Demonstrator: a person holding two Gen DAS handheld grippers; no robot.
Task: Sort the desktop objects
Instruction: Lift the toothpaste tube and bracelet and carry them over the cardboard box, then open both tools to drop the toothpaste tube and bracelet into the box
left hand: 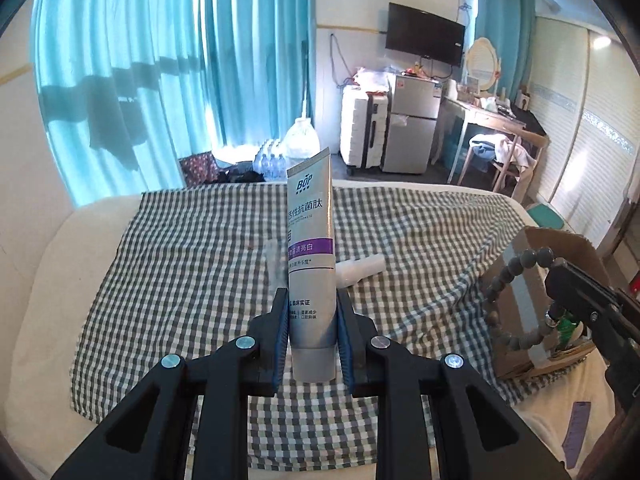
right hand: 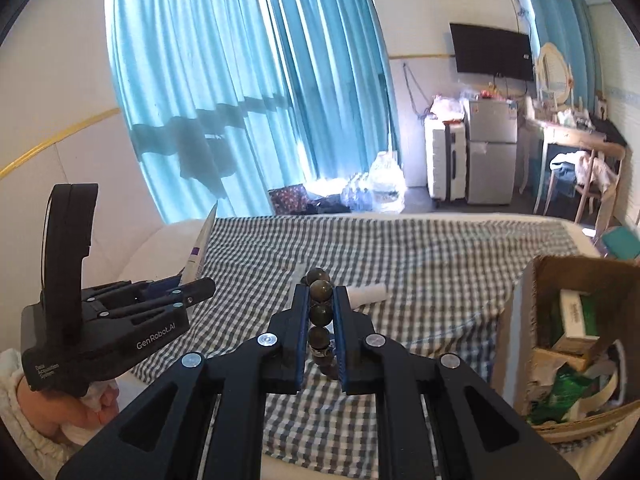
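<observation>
Toothpaste tube point(left hand: 311, 264): upright, cap end down, above the checked cloth point(left hand: 180, 264)
Left gripper point(left hand: 311, 312): pads clamped on the tube's lower end
Bead bracelet point(right hand: 321, 320): pinched in the closed right gripper point(right hand: 321, 320) — loop dangling
Cardboard box point(right hand: 520, 320): right side, packets inside

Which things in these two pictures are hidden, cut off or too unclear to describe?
- Cardboard box contents: right wrist view shows cartons and green packets, but the wall and picture edge cut them off.
- Bead bracelet: right wrist view, lower beads hidden between the right tool fingers.
- Toothpaste tube: left wrist view, small print unreadable; its sides are covered by the left tool.
- Clear item beside the tube: too faint to identify.
</observation>
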